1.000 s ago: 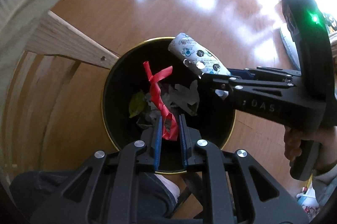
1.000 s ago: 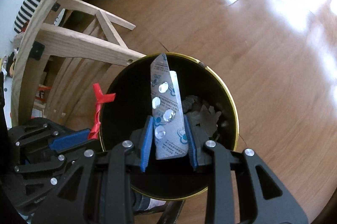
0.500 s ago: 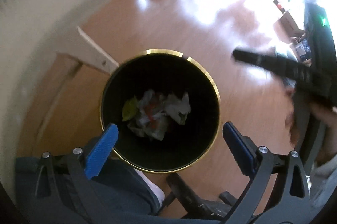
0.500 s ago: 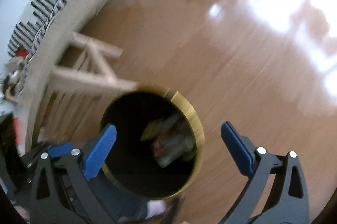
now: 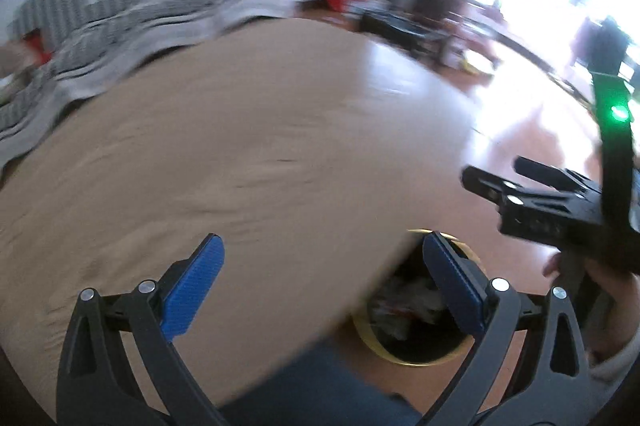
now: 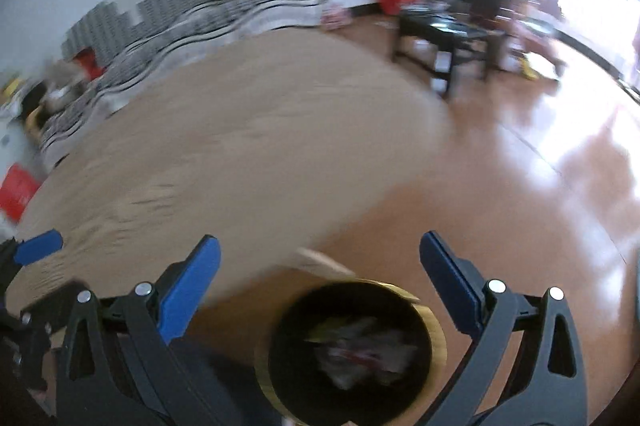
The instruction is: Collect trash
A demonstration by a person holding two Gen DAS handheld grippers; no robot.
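A: Largest item first. The round wooden bench is filling most of both views; everything below is being placed against it.

B: Noted. The wooden floor is showing beyond the bench's right edge. The black bin with the gold rim is standing on the floor just below the bench's near edge.

A: Trash?

B: A crumpled pile of trash is lying inside the bin, blurred; single pieces cannot be told apart.

A: The left hand-held gripper is standing released, its jaws having just been opening, nothing between the blue pads, over the bench's near edge.

B: The right hand-held gripper likewise: released, jaws just been opening, empty, above the bin beside the bench's edge. A hand is holding it.
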